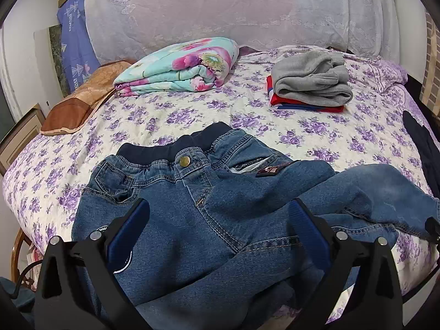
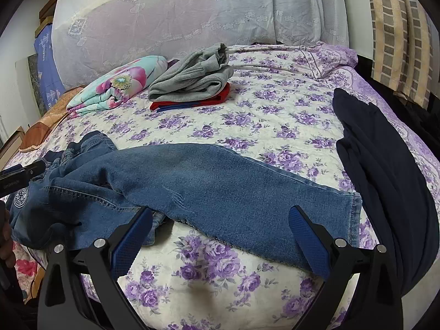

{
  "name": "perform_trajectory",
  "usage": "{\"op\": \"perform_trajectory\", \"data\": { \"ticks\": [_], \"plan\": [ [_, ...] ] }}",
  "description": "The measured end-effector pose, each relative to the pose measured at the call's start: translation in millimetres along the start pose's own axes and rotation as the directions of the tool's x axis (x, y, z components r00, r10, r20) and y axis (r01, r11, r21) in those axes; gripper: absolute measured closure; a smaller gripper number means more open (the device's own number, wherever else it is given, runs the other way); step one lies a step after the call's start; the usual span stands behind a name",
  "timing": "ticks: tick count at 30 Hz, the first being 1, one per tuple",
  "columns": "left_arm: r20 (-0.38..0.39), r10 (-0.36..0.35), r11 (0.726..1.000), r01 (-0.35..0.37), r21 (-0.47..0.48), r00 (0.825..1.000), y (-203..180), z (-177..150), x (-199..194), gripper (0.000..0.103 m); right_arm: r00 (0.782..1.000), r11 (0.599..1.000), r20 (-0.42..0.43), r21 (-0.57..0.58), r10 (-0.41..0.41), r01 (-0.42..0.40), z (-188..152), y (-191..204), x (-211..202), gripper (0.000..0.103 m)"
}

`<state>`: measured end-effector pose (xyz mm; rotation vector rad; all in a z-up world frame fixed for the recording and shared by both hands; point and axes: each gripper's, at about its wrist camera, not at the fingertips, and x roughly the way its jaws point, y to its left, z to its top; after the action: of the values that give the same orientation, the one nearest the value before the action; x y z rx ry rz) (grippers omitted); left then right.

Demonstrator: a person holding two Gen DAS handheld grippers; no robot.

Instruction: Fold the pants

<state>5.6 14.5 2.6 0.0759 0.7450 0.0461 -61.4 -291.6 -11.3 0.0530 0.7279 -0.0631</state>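
A pair of blue jeans (image 1: 192, 206) with a dark elastic waistband lies crumpled on the floral bedspread (image 1: 165, 115), waist toward the far side. My left gripper (image 1: 217, 214) is open just above the seat and crotch of the jeans, holding nothing. In the right wrist view one jeans leg (image 2: 220, 181) stretches to the right across the bed, its hem near the right fingertip (image 2: 302, 220). My right gripper (image 2: 220, 220) is open over the near edge of that leg, holding nothing. The left gripper's tip (image 2: 24, 174) shows at the left edge.
A folded floral blanket (image 1: 181, 66) and a grey garment on red and blue folded clothes (image 1: 310, 82) lie at the back. A dark navy garment (image 2: 385, 178) lies at the right of the bed. A brown cushion (image 1: 82, 101) sits at the left edge. A lace-covered headboard stands behind.
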Motion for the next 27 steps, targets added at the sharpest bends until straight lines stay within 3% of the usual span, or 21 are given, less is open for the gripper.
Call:
{"op": "perform_trajectory", "data": {
  "ticks": [14,20,22,24,27],
  "plan": [
    [0.003,0.009,1.0,-0.009,0.022,1.0,0,-1,2,0.004,1.0,1.0,-0.003,0.0,-0.004,0.004,-1,1,-1,0.003],
    [0.038,0.027,0.986,-0.032,0.162,0.999,20,49,8,0.004,0.999,0.999,0.02,-0.017,-0.043,0.043,5,-16,-9,0.003],
    [-0.01,-0.033,0.979,0.034,0.202,0.999,27,76,32,0.004,0.998,0.999,0.031,0.015,-0.046,0.046,9,-35,-12,0.003],
    [-0.125,-0.105,0.962,0.133,0.239,0.987,25,98,71,0.004,0.998,0.997,0.026,0.068,-0.05,0.048,12,-59,-11,0.003],
    [-0.251,-0.083,0.947,0.155,0.282,0.964,10,112,132,0.004,0.997,0.989,0.012,0.122,-0.081,0.079,11,-91,-8,0.003]
  ]
}}
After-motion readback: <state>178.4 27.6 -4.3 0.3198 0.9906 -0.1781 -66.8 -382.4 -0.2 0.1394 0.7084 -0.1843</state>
